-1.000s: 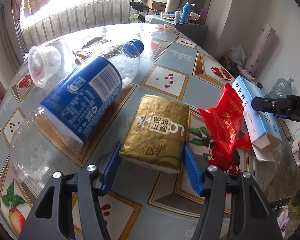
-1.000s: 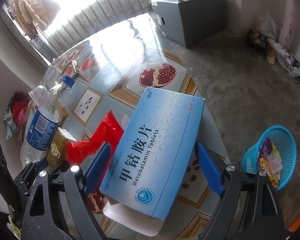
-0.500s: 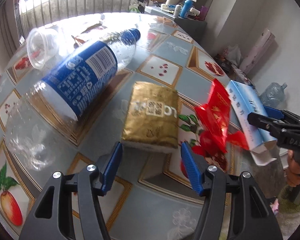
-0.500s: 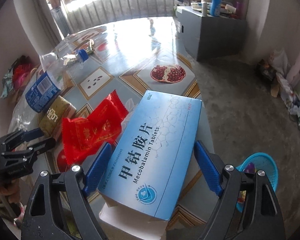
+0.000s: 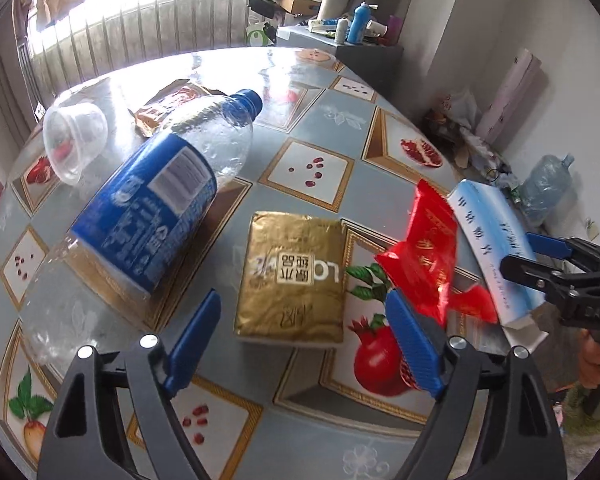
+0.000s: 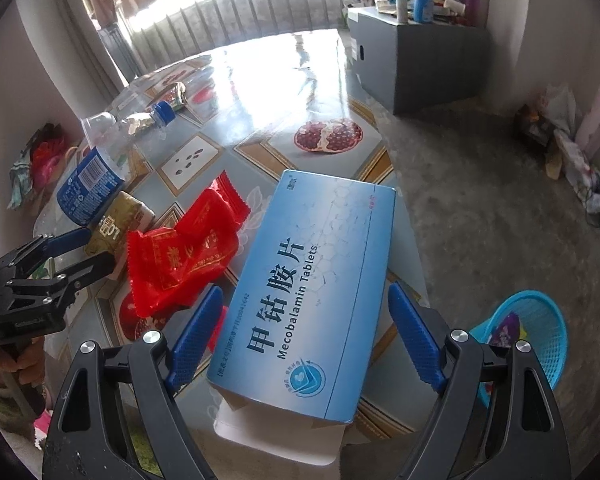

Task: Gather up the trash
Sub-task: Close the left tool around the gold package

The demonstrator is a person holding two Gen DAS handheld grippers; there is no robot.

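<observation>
A gold foil packet [image 5: 296, 272] lies flat on the patterned table [image 5: 324, 116]. My left gripper [image 5: 303, 296] straddles its near end, jaws opening, pads clear of it. A crumpled red wrapper [image 5: 428, 256] lies just right of it. In the right wrist view my right gripper [image 6: 306, 288] stands open around a blue tablet box [image 6: 312, 292] at the table's edge, with gaps on both sides. A plastic bottle [image 5: 152, 208] with a blue label lies on its side to the left, beside a clear cup [image 5: 74, 140].
A brown wrapper [image 5: 168, 106] lies behind the bottle. On the floor to the right stands a blue basket [image 6: 528, 336] holding some trash. A grey cabinet [image 6: 420, 56] with bottles on it is beyond the table. The box overhangs the table edge.
My left gripper's jaws have spread wider around the gold packet. The right gripper has rolled a little, still open around the blue box. No object has moved.
</observation>
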